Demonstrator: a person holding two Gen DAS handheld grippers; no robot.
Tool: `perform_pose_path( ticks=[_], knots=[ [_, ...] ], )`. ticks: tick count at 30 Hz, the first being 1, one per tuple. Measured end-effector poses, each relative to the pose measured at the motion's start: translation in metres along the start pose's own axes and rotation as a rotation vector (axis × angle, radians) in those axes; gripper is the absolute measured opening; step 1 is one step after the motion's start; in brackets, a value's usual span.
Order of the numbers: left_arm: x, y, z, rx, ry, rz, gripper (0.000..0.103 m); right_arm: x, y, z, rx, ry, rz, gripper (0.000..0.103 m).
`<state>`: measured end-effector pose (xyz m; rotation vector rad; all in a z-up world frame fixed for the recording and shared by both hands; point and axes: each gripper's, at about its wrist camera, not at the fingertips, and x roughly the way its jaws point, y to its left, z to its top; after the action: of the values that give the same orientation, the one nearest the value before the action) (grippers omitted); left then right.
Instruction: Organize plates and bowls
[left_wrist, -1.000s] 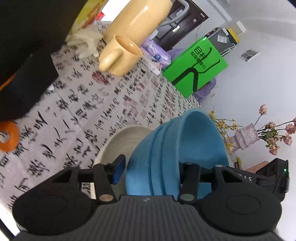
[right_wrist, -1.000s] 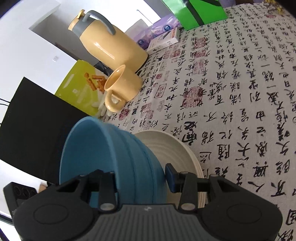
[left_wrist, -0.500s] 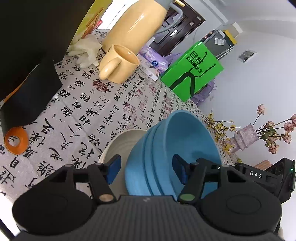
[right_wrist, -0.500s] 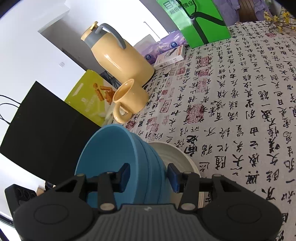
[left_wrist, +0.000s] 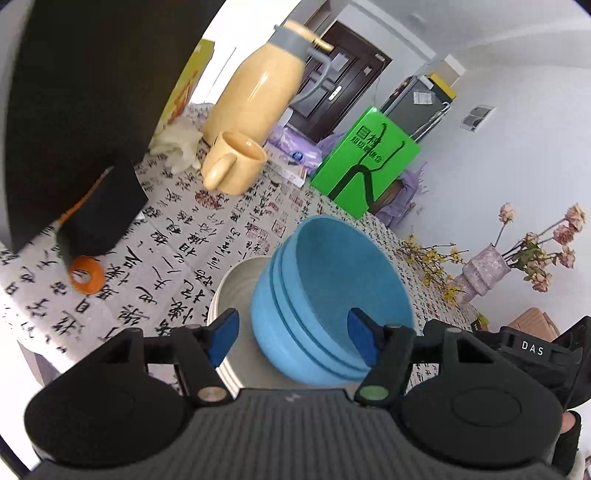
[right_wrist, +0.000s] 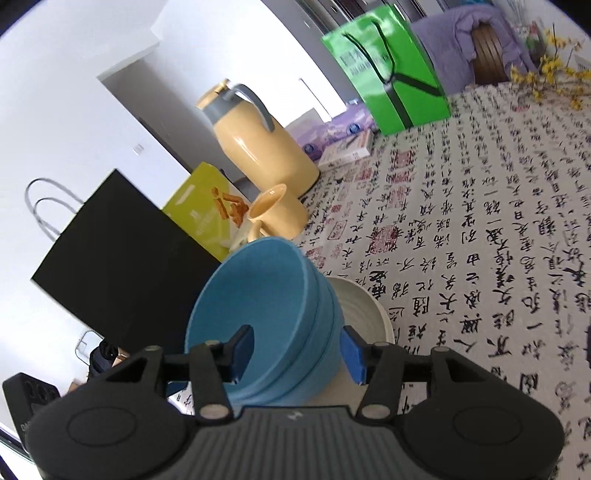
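Note:
A nest of blue bowls (left_wrist: 332, 280) (right_wrist: 266, 295) stands on a stack of white ribbed plates (left_wrist: 236, 291) (right_wrist: 362, 314) on the calligraphy-print tablecloth. My left gripper (left_wrist: 293, 336) straddles the near wall of the bowls, one blue pad over the plates and the other in front of the bowl's inside. Its jaws are opening and neither pad presses on the wall. From the opposite side my right gripper (right_wrist: 295, 352) straddles the bowl wall too, one pad inside and one outside. Its jaws are also opening, clear of the wall.
Behind the bowls stand a yellow mug (left_wrist: 236, 162), a yellow jug (left_wrist: 258, 88), a black paper bag (left_wrist: 74, 110) and a green bag (left_wrist: 365, 162). An orange ring (left_wrist: 86, 275) lies at the left. A vase of flowers (left_wrist: 487, 269) stands at the right.
Both grippers have let go of the bowl stack, spread their jaws and drawn back and upward. The bowls now rest upright on the plates.

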<state>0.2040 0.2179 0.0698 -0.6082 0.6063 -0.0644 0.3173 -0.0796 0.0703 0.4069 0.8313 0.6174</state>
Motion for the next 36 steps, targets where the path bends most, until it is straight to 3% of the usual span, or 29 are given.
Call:
perform_pose_path(
  ticks=[8, 13, 18, 26, 30, 33, 36],
  knots=[
    [-0.044, -0.024, -0.043, 0.136, -0.059, 0.024, 0.077, -0.045, 0.025, -0.049, -0.147, -0.09, -0.06, 0.063],
    [-0.064, -0.041, -0.081, 0.256, -0.127, 0.096, 0.081, -0.07, 0.033, -0.089, -0.245, -0.148, -0.122, 0.065],
    [-0.073, -0.053, -0.118, 0.355, -0.163, 0.118, 0.088, -0.098, 0.033, -0.134, -0.321, -0.235, -0.201, 0.075],
    [-0.074, -0.066, -0.174, 0.499, -0.219, 0.188, 0.102, -0.137, 0.022, -0.2, -0.399, -0.358, -0.346, 0.081],
    [-0.072, -0.075, -0.199, 0.571, -0.225, 0.182, 0.103, -0.149, 0.019, -0.224, -0.504, -0.415, -0.42, 0.089],
    [-0.071, -0.077, -0.207, 0.545, -0.194, 0.148, 0.103, -0.157, 0.013, -0.248, -0.569, -0.491, -0.508, 0.094],
    [-0.074, -0.079, -0.218, 0.557, -0.219, 0.142, 0.103, -0.165, 0.006, -0.27, -0.556, -0.555, -0.566, 0.094]
  ],
)
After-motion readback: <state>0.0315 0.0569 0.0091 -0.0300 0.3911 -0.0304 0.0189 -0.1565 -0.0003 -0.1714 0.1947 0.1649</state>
